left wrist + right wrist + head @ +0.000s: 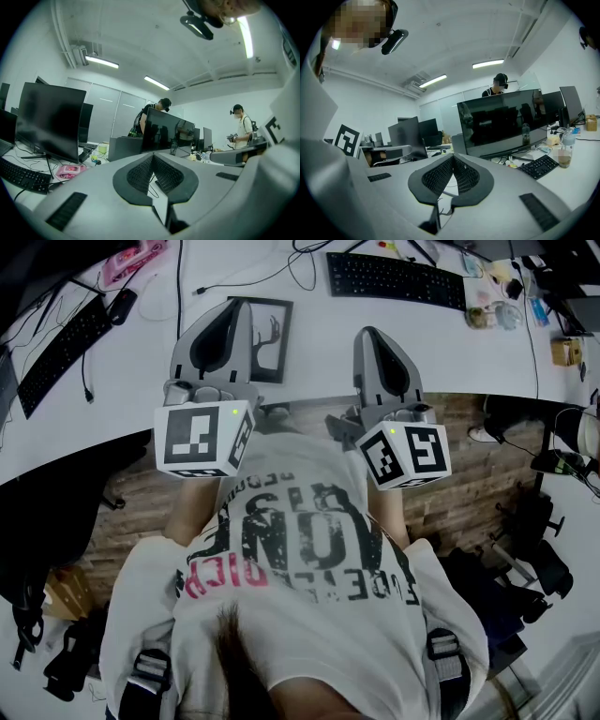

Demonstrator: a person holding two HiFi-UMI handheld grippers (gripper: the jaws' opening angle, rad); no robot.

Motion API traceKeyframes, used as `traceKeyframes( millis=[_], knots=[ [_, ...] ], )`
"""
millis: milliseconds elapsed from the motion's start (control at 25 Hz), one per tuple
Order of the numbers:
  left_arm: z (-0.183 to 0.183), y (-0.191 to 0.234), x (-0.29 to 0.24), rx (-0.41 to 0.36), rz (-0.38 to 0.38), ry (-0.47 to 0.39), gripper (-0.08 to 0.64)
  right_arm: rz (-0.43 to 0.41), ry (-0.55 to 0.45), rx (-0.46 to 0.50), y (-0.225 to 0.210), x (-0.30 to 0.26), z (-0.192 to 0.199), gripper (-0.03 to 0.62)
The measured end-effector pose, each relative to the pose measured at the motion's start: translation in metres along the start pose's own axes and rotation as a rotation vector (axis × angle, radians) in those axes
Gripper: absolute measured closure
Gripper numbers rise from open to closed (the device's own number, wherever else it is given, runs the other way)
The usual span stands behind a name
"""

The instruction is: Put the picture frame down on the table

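Upper middle of head view, picture frame (274, 338) seemingly lies flat on table (319, 334), partly behind my left gripper (227, 310). It and right gripper (370, 336) are closed, empty. Put-down looks done; next, withdraw.

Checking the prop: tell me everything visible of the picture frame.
The picture frame is a thin, dark rectangular border around a white picture with a dark antler-like drawing. It seems to lie flat on the white table, near its front edge. The left gripper hides its left part; contact cannot be told.
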State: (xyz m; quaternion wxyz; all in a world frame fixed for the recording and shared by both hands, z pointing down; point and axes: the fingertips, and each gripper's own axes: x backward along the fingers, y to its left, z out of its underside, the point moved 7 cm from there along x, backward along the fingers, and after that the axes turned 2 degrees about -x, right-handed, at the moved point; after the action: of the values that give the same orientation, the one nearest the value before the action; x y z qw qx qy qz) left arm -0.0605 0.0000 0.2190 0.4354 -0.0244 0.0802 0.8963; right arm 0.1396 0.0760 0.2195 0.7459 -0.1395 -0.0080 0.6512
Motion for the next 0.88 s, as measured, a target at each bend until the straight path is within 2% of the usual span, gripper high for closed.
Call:
traceKeyframes(
  millis=[880],
  knots=[
    [0.001,-0.001,-0.0071,0.008,0.015,0.004,0.557,0.013,0.008,0.006,-0.0046,-0.0018,-0.0012,0.592]
  ],
)
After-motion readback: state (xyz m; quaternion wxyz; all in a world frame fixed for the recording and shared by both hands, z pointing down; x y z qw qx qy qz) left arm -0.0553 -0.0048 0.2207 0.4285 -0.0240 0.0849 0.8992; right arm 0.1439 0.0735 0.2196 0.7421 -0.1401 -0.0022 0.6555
